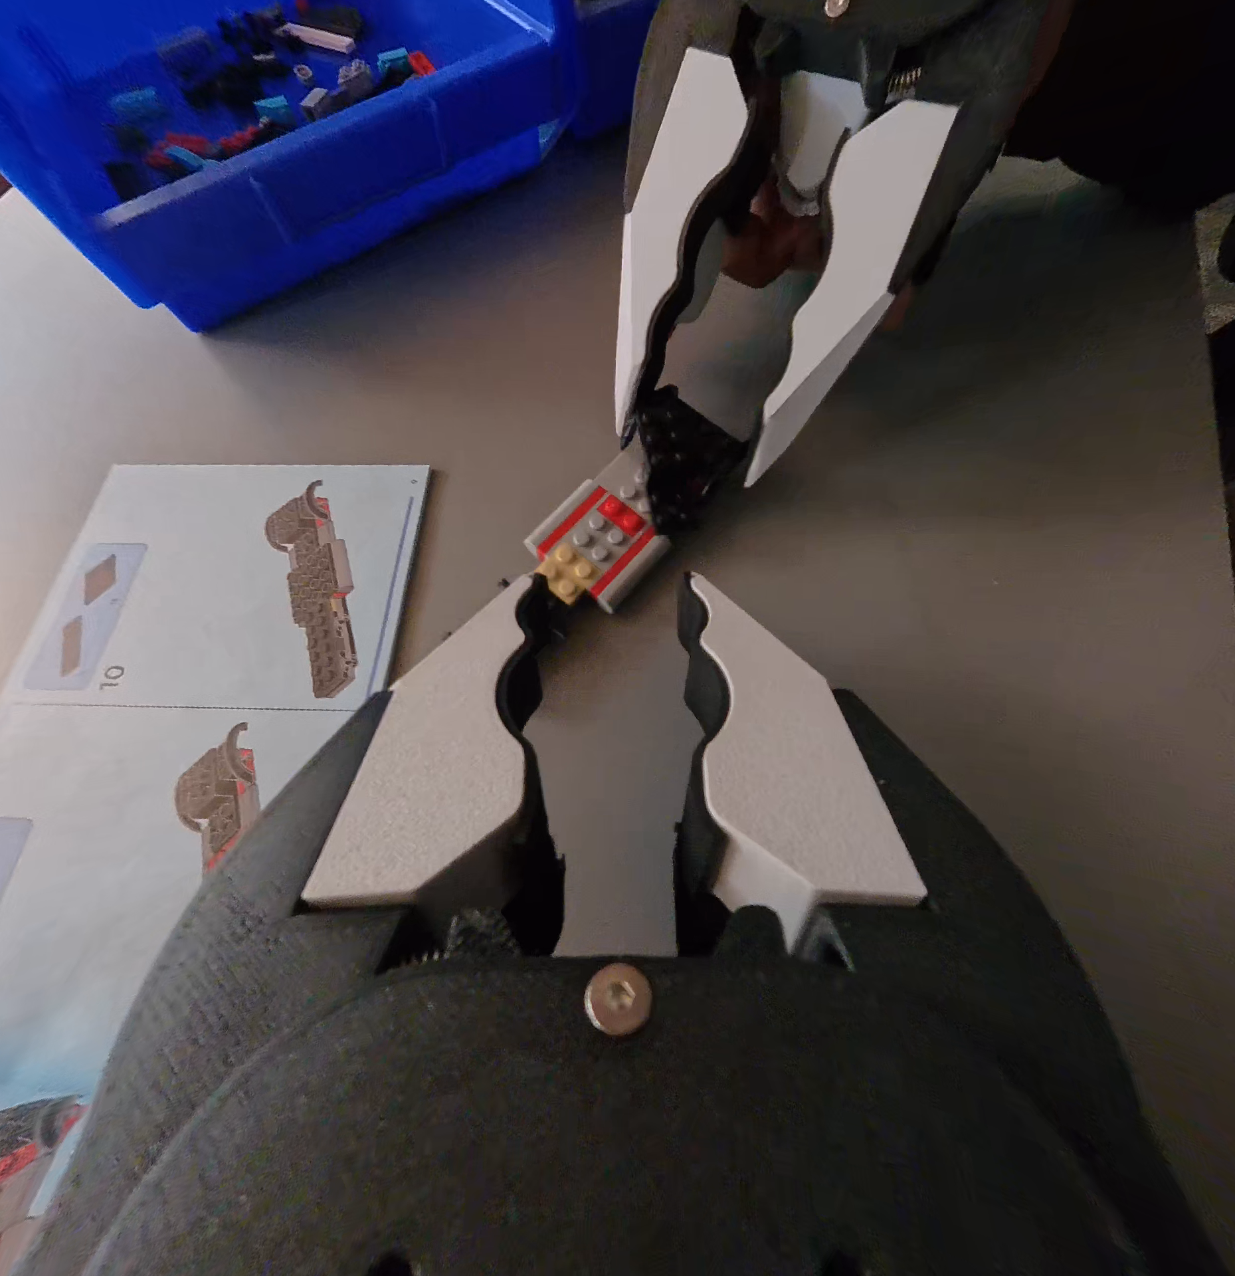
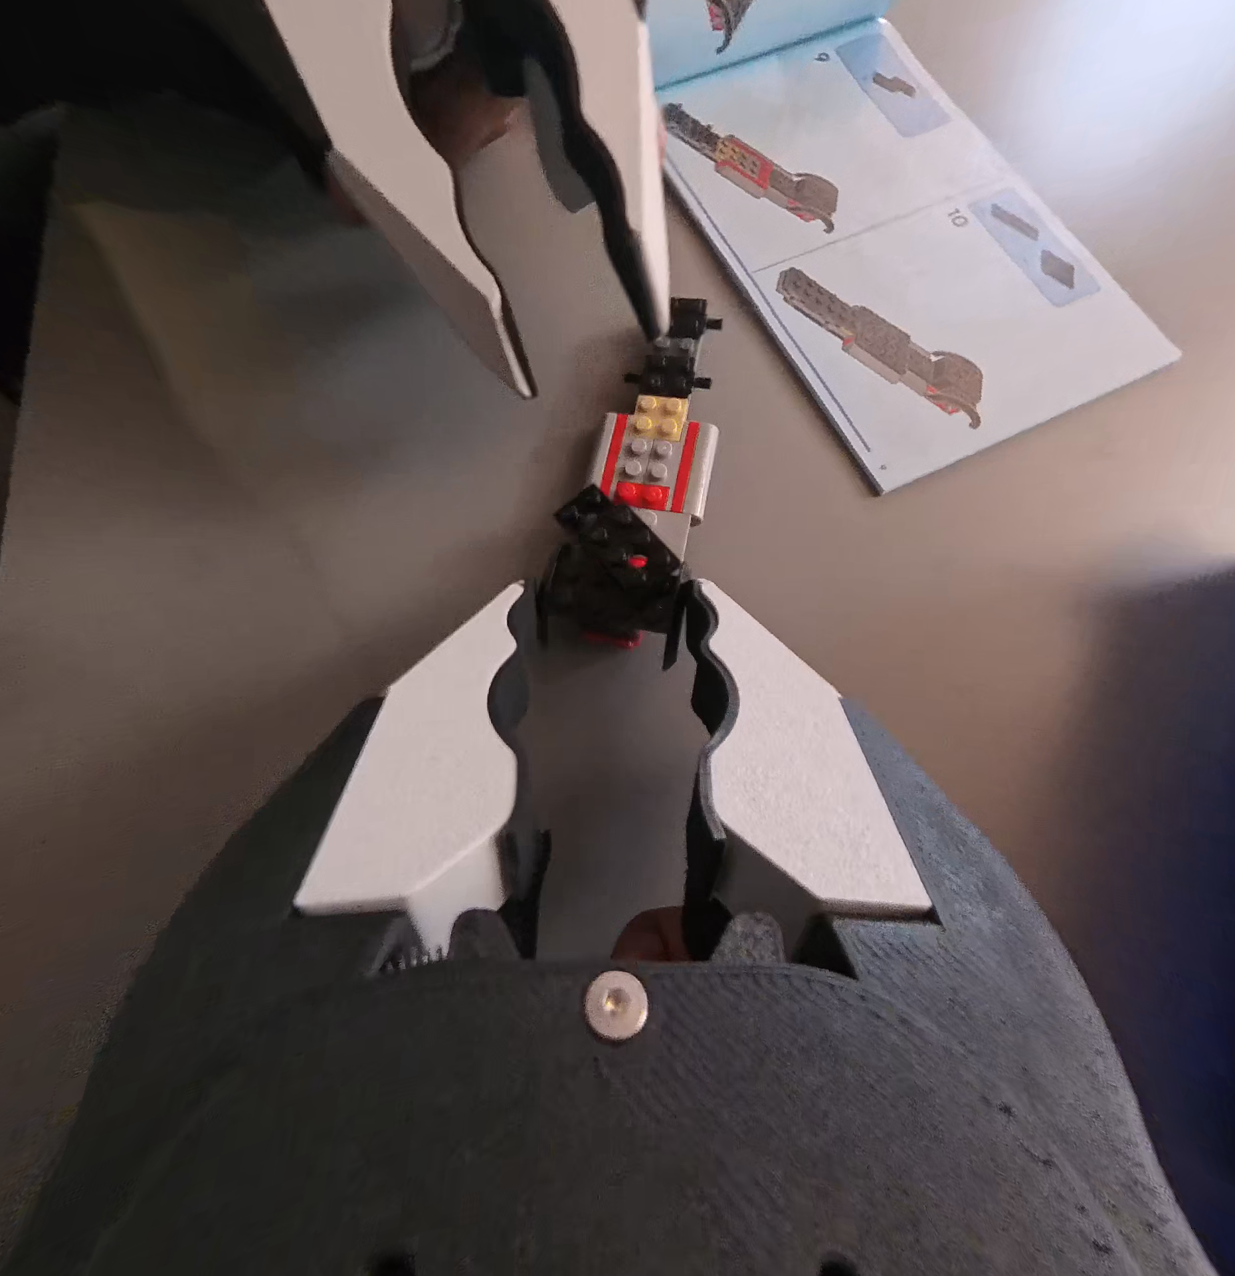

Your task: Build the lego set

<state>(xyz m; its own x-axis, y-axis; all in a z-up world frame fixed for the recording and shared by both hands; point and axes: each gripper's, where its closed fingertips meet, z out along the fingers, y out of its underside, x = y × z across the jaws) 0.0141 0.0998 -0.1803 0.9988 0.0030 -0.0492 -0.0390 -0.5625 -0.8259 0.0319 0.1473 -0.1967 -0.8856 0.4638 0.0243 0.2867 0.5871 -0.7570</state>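
in the left wrist view the lego model [image 1: 600, 545] lies on the grey table [image 1: 946, 621] with its long axis running from the left gripper [image 1: 611, 587], jaws apart and one fingertip touching the tan end, to the right gripper [image 1: 690, 449] clamped on the black end. in the right wrist view the right gripper [image 2: 611, 601] grips that black end, so it looks the nearer, with the model [image 2: 652, 456] pointing straight away toward the left gripper [image 2: 594, 359], beside the instruction booklet [image 2: 911, 290].

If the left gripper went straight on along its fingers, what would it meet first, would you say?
Most likely the lego model: the open left gripper points at its tan and grey end, its left finger already at the tan plate. Beyond that stands the right gripper, holding the model's black end.
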